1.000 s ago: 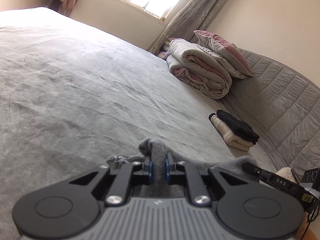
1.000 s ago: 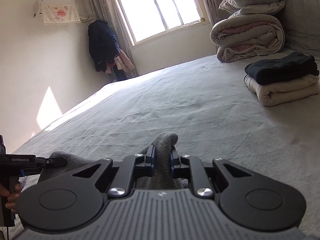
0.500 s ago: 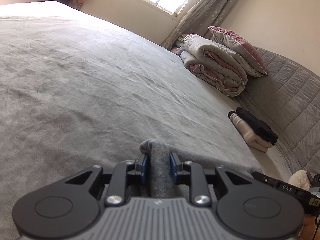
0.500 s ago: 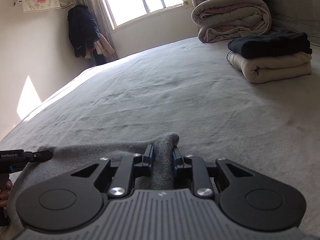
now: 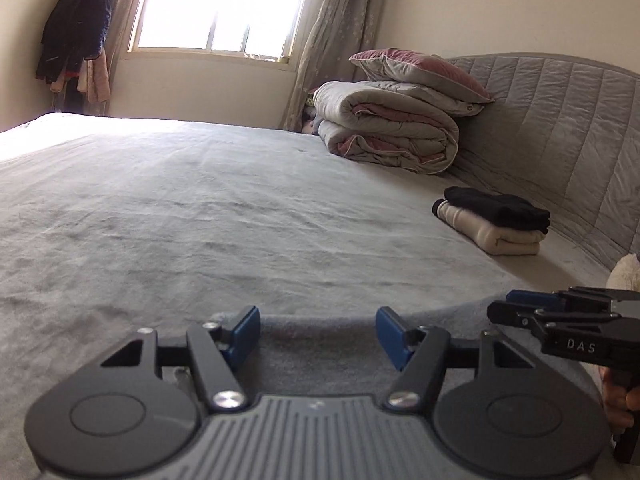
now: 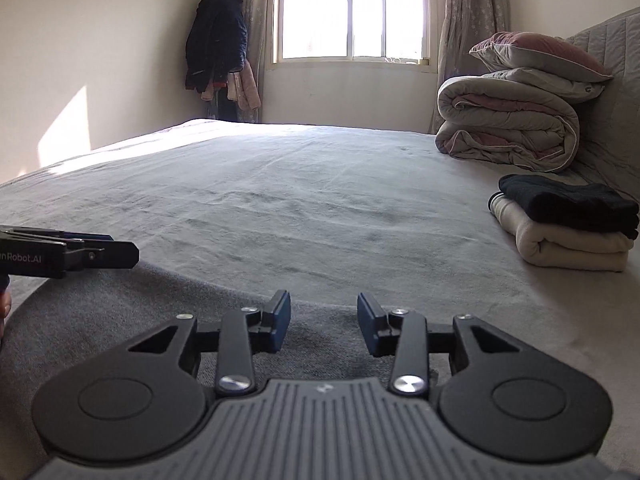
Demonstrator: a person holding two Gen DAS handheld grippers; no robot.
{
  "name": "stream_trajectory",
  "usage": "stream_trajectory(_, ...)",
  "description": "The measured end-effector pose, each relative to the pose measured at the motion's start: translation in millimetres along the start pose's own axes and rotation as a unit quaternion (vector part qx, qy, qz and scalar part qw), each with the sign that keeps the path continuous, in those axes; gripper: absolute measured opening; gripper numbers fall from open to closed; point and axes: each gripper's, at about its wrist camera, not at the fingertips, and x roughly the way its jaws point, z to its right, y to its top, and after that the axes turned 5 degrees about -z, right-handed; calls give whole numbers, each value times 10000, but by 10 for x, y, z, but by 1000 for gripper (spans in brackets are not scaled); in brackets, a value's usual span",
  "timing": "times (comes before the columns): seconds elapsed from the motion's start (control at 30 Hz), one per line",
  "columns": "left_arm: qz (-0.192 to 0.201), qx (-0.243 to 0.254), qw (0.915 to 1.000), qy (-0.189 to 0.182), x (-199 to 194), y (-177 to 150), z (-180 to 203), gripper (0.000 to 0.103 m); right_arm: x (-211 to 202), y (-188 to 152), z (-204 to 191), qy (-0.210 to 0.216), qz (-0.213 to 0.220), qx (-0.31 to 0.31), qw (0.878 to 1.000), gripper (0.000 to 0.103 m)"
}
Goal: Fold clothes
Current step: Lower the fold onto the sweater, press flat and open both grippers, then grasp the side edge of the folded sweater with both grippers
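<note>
- Your left gripper [image 5: 318, 334] stands with its blue pads [image 5: 245, 330] spread wide and nothing between them; it hangs low over the far edge of the grey garment [image 5: 320, 356].
- Your right gripper [image 6: 323, 326] is likewise spread apart and empty, its pads [image 6: 280, 322] just above the same garment's edge.
- The grey garment lies flat on the bed [image 6: 300, 200], at the near side, stretching under both grippers; its far edge curves across the sheet from one gripper to the other.
- In the left wrist view your right gripper appears at the right edge, marked "DAS", with part of your hand [image 5: 618, 400] on its handle.
- In the right wrist view your left gripper appears at the left edge, above the garment.
- A folded pile [image 6: 568, 224], black piece upon cream piece, rests on the bed to the right, near the padded headboard [image 5: 568, 128].
- A rolled quilt [image 6: 508, 128] bearing a pillow [image 6: 540, 54] sits farther back, beside the curtained window [image 6: 352, 12].
- Dark coats [image 6: 216, 48] hang in the far corner.
</note>
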Motion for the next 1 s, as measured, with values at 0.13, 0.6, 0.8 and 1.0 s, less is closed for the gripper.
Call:
stream_trajectory(0.13,-182,-163,9997,20,82,-43,-106,64,150,-63,168,-15,-363,256,9990,40)
stream_trajectory(0.6,32,98,9997,-200,-375,-141,149,91,-360,-88,-143,118,11,-224,9997,64)
stream_trajectory(0.8,-74,395,9976,-567,-549,-356,180,95,-454,-333,-319,490,-225,-740,9958,69)
stream_trajectory(1.0,-208,250,9957,-864,-785,-542,-9,98,-672,-485,-20,681,-113,-254,9973,72)
